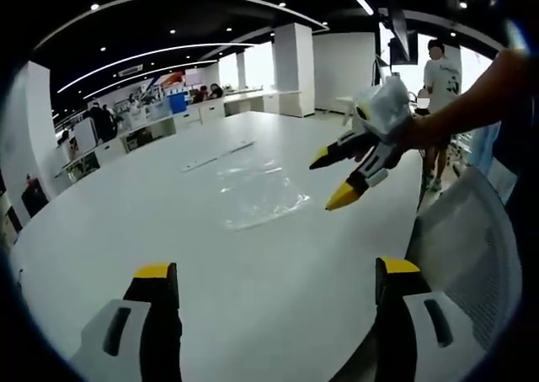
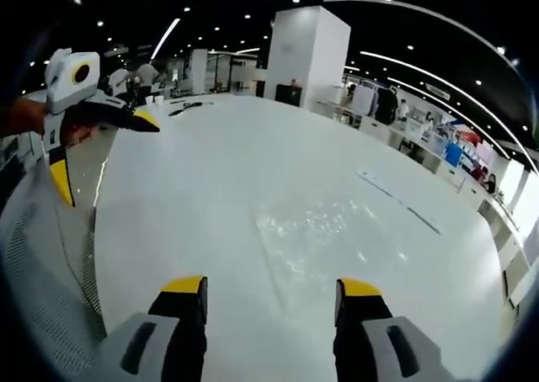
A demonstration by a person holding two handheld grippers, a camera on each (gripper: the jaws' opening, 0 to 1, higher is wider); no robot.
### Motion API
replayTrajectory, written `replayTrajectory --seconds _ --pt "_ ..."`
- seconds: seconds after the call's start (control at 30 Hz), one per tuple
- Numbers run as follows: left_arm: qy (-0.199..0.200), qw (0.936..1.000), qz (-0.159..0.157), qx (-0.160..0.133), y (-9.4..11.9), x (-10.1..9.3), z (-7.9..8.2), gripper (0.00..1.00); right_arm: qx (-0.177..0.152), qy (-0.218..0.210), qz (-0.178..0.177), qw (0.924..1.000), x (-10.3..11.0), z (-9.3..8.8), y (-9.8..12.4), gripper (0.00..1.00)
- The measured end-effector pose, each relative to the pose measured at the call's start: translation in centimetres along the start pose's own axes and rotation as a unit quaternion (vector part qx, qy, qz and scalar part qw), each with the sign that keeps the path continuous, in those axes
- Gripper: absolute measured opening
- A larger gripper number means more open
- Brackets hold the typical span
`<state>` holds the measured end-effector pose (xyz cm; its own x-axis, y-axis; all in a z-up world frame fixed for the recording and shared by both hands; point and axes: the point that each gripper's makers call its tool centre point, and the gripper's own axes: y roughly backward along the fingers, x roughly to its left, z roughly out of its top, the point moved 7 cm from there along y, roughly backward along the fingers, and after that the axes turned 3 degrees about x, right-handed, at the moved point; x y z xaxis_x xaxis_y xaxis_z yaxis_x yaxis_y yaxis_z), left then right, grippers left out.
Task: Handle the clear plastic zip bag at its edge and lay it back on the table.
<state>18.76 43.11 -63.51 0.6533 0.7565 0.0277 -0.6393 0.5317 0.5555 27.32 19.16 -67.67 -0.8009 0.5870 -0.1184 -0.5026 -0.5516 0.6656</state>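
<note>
Clear plastic zip bag (image 1: 257, 195) lies flat on the white table (image 1: 168, 222), roughly mid-table, glare and creases marking its outline. In the right gripper view the same bag (image 2: 324, 243) sits just ahead of the jaws, slightly right of centre, nothing touching it.

Left gripper (image 1: 274, 294): yellow-tipped jaws spread wide, empty, near the table's close edge, well short of the bag. In the right gripper view it (image 2: 97, 151) shows at the far left, held in a hand, jaws apart, off the table's side.

Right gripper (image 2: 271, 302): jaws spread, empty, above the table, bag just beyond the tips. In the left gripper view it (image 1: 341, 176) comes in from the right, held in a hand (image 1: 421, 129), jaws parted, tips hanging just right of the bag and not touching it.

A long thin strip (image 1: 217, 156) lies on the table beyond the bag. Mesh-backed chair (image 1: 467, 247) stands at the table's edge. A person in a white shirt (image 1: 440, 79) stands behind. White pillar (image 2: 307, 54) and desks further back.
</note>
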Motion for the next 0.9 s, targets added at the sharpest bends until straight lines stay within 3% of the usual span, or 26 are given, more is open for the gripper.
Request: replayTrajectory --seconds 0.5,0.9 --pt "0.000 1.0000 -0.005 0.008 -0.5 -0.2 0.1 0.95 0.028 0.019 0.017 0.9993 -0.7 0.3 -1.7 0.34" --pt "0.006 0.9999 -0.002 0.012 -0.3 -0.2 0.0 0.95 0.053 0.004 0.019 0.9984 -1.7 -0.3 -3.4 0.28"
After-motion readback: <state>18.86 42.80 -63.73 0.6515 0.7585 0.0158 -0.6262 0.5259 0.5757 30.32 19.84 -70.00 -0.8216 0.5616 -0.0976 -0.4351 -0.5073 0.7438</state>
